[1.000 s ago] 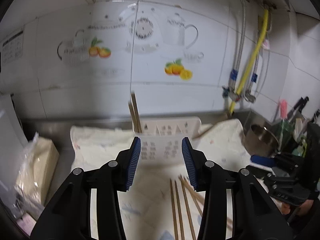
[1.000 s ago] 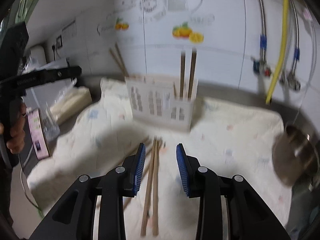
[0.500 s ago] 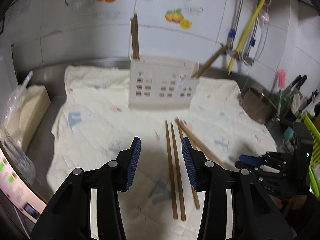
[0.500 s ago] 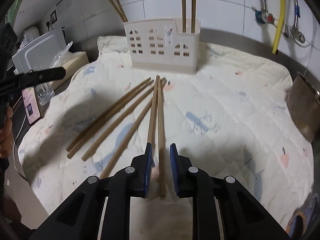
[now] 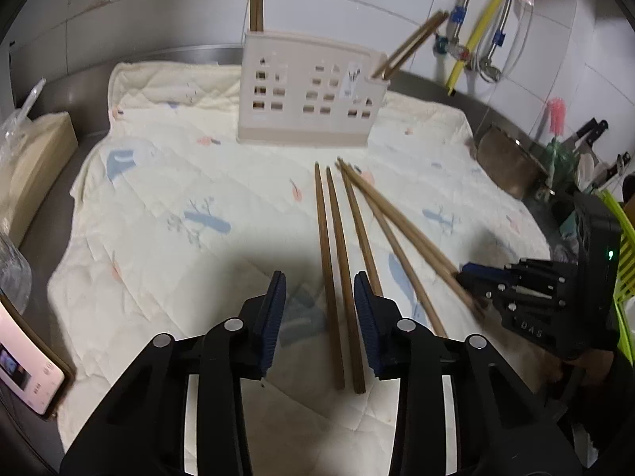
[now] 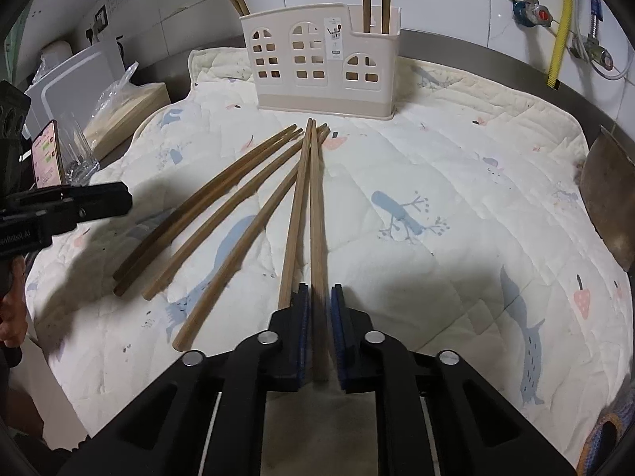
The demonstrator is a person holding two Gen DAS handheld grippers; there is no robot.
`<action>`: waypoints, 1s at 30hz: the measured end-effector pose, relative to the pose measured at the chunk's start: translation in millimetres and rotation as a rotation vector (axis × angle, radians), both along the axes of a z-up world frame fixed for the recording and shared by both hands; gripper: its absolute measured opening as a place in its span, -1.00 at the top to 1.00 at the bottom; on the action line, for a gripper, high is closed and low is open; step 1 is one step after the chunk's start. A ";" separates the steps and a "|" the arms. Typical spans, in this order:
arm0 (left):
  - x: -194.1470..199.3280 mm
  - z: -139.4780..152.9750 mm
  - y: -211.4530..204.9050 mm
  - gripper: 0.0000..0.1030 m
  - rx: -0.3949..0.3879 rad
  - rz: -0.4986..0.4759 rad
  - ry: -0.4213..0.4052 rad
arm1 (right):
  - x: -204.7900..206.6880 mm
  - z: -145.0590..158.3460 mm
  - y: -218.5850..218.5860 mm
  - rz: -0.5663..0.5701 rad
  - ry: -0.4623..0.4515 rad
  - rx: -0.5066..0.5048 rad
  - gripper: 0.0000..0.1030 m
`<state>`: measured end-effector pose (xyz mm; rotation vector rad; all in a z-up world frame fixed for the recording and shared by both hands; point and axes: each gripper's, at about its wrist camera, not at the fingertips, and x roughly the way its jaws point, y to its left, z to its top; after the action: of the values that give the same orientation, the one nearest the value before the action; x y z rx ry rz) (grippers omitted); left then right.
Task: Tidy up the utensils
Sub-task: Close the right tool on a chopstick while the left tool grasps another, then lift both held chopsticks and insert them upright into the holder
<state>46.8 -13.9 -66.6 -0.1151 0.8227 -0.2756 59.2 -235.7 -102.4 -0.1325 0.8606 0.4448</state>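
From my left wrist view, my left gripper (image 5: 319,313) hovers with fingers wide apart and empty over two chopsticks (image 5: 335,269) on the quilted cloth (image 5: 178,182); the utensil holder (image 5: 307,89) stands at the far side.

From my right wrist view, my right gripper (image 6: 318,331) has its fingers nearly closed around one chopstick (image 6: 316,214), but I cannot tell whether they grip it. Four more loose sticks (image 6: 222,206) fan out to its left.

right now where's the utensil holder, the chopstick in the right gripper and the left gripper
utensil holder (image 6: 317,67), right wrist view, front wall
chopstick (image 6: 316,214), right wrist view, mid shaft
left gripper (image 5: 319,319), left wrist view, midway between fingertips
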 end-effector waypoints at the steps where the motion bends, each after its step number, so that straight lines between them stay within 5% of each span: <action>1: 0.4 -3.4 -1.6 0.39 -0.001 -0.005 0.008 | -0.7 0.1 -0.1 -0.001 -0.001 0.001 0.84; 6: 5.8 -17.9 -10.7 0.58 -0.003 -0.027 0.047 | -2.5 0.1 -3.5 -0.006 -0.004 0.004 0.85; 15: 17.1 -38.6 -13.0 0.62 -0.002 -0.003 0.101 | -3.2 -0.6 -3.7 -0.008 -0.006 0.005 0.85; 23: 20.5 -39.2 -18.2 0.80 0.030 0.009 0.095 | -4.3 2.2 -4.2 -0.011 -0.020 0.012 0.86; 30: 17.4 -22.7 -14.8 0.89 0.031 0.009 0.065 | -12.7 34.6 -7.3 -0.014 -0.111 0.028 0.86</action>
<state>64.2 -28.7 -89.2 -0.0991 0.8902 -0.2513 46.5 -242.9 -67.9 -0.1241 0.7458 0.4328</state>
